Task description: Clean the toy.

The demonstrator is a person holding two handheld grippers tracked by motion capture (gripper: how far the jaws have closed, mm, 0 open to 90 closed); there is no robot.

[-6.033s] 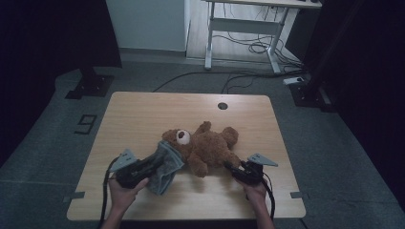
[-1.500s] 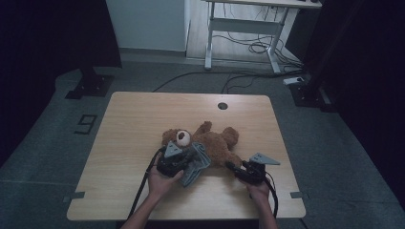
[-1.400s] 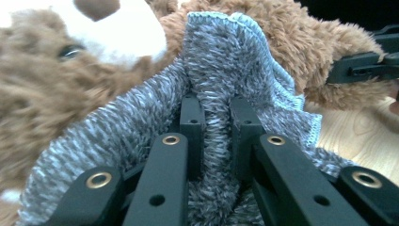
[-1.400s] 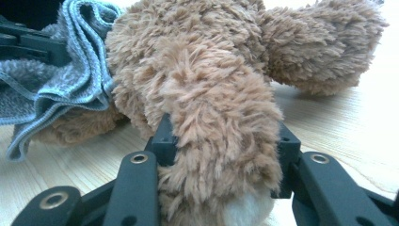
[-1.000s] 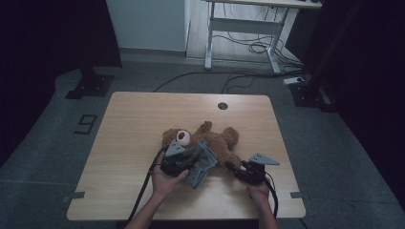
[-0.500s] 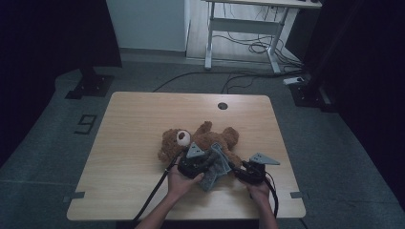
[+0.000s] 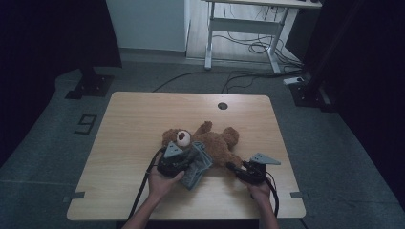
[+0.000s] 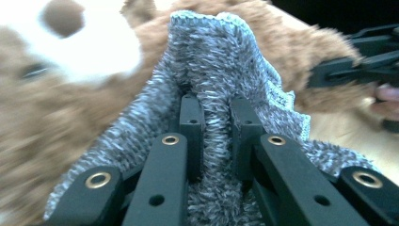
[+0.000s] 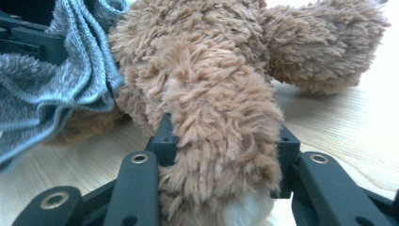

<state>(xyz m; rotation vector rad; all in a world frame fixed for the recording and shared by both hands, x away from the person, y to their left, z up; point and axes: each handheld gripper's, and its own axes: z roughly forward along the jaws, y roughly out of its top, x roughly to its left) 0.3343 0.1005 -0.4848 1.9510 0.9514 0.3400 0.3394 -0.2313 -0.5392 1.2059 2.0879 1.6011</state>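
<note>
A brown teddy bear (image 7: 215, 143) lies on its back in the middle of the wooden table (image 7: 138, 119), head to the left. My left gripper (image 7: 184, 161) is shut on a grey knitted cloth (image 7: 198, 166) that drapes over the bear's chest just below its muzzle. In the left gripper view the cloth (image 8: 221, 70) bunches between the jaws of that gripper (image 8: 216, 108), with the bear's face (image 8: 47, 117) blurred at left. My right gripper (image 7: 239, 169) is shut on the bear's leg (image 9: 221, 117), fur filling the space between its jaws (image 9: 223, 141).
A round cable hole (image 7: 222, 105) sits near the table's far edge. The table's front edge lies close behind both hands. A desk frame (image 7: 248, 33) and floor cables stand beyond the table. The left gripper (image 9: 33, 40) is close to the right one.
My left gripper carried the grey cloth from the bear's left onto its body, reached right towards the right gripper, then drew back left. The right gripper stayed on the leg.
</note>
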